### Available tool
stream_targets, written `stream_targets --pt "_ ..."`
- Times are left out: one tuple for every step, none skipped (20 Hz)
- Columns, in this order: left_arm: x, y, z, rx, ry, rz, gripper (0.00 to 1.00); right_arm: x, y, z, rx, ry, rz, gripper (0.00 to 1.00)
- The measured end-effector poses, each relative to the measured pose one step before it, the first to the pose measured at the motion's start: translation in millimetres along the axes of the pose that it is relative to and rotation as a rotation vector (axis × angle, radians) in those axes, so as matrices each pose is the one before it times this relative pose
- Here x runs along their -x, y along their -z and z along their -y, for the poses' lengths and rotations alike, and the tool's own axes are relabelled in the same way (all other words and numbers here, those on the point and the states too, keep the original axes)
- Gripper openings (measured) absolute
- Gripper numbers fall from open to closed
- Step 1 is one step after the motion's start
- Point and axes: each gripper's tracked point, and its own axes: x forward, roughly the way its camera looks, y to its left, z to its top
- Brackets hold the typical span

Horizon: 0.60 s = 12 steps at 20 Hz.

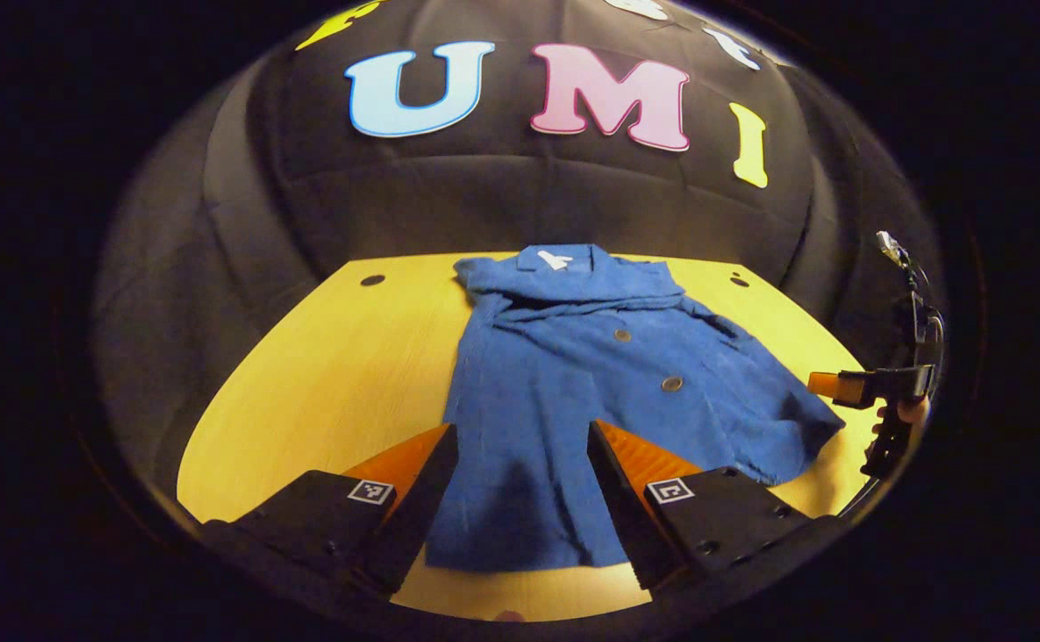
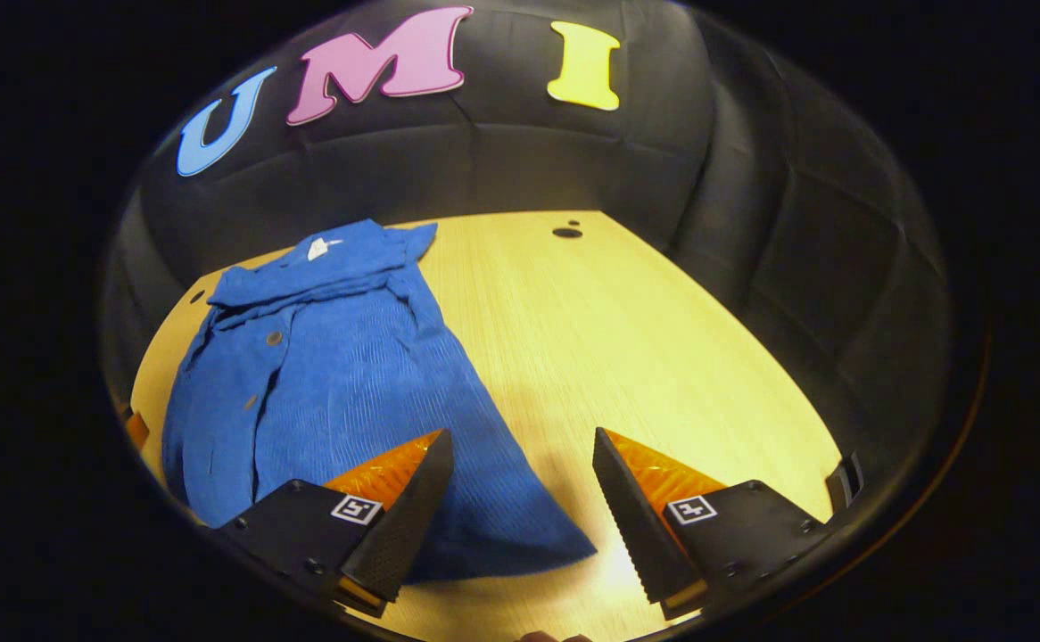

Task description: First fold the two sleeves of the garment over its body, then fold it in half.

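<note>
A blue buttoned shirt [image 1: 591, 374] lies flat on the wooden table [image 1: 342, 374], collar toward the back wall. My left gripper [image 1: 523, 464] hovers open above the shirt's near hem, nothing between its fingers. In the right gripper view the same shirt [image 2: 342, 392] spreads from the back left toward me. My right gripper [image 2: 523, 473] is open above the shirt's near right corner, one finger over the cloth and the other over bare table. The right gripper [image 1: 877, 388] also shows at the far right of the left gripper view, held by a hand, just off the shirt's right edge.
The table [image 2: 645, 357] has small dark holes near its back corners [image 1: 372, 280] [image 2: 566, 233]. Black cloth walls close in the booth behind and at both sides. Bare wood lies to the left of the shirt in the left gripper view and to its right in the right gripper view.
</note>
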Motion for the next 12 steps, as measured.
stream_targets --pt "0.42 12.59 -7.02 0.00599 -0.01519 -0.02019 0.86 2.58 8.89 2.18 -0.00455 0.00263 -0.01528 1.00" --pt "0.22 10.41 -5.73 0.00337 -0.01476 -0.01645 0.86 2.49 8.11 0.02 0.00115 0.00245 -0.01266 1.00" --pt "-2.16 7.90 -3.36 0.00558 -0.00663 -0.01751 0.86 0.80 8.76 -0.11 0.00550 0.00200 -0.01327 1.00" --pt "-2.55 5.47 -0.16 0.00907 0.00494 -0.01782 0.86 0.89 8.07 -0.36 0.00448 -0.00046 -0.01623 1.00" --pt "-3.92 4.40 2.09 0.00415 0.00991 -0.01281 0.86 -0.28 6.87 -2.02 0.00291 -0.00216 -0.01337 1.00" --pt "-4.48 2.48 1.00 0.00452 0.00016 -0.01324 0.86 1.20 1.73 -3.13 -0.00430 -0.00988 -0.00552 1.00" --pt "-5.57 4.40 -1.08 0.00928 0.00614 -0.01452 0.86 -2.09 -1.19 -1.51 -0.01006 -0.00272 0.00932 0.97" --pt "-4.50 6.28 2.21 0.01713 0.00889 -0.02795 0.86 -0.70 0.53 -1.58 -0.00899 -0.00658 -0.01137 0.93" --pt "-2.20 -1.75 -3.10 0.00889 -0.01832 0.00192 0.86 -1.00 0.15 -2.06 -0.01723 -0.01047 -0.00928 0.96" --pt "-0.03 -3.69 0.86 -0.00079 -0.00391 0.01175 0.87 -1.14 -1.63 0.76 -0.00732 0.00689 0.00371 0.96" --pt "0.47 3.63 0.77 0.01367 -0.00950 -0.00986 0.84 0.30 0.29 -2.89 0.00435 -0.00771 -0.00324 0.93" --pt "1.52 -0.68 0.29 -0.00261 -0.00624 0.00417 0.84 -0.20 0.91 -1.90 0.01737 -0.00990 -0.00408 0.89"
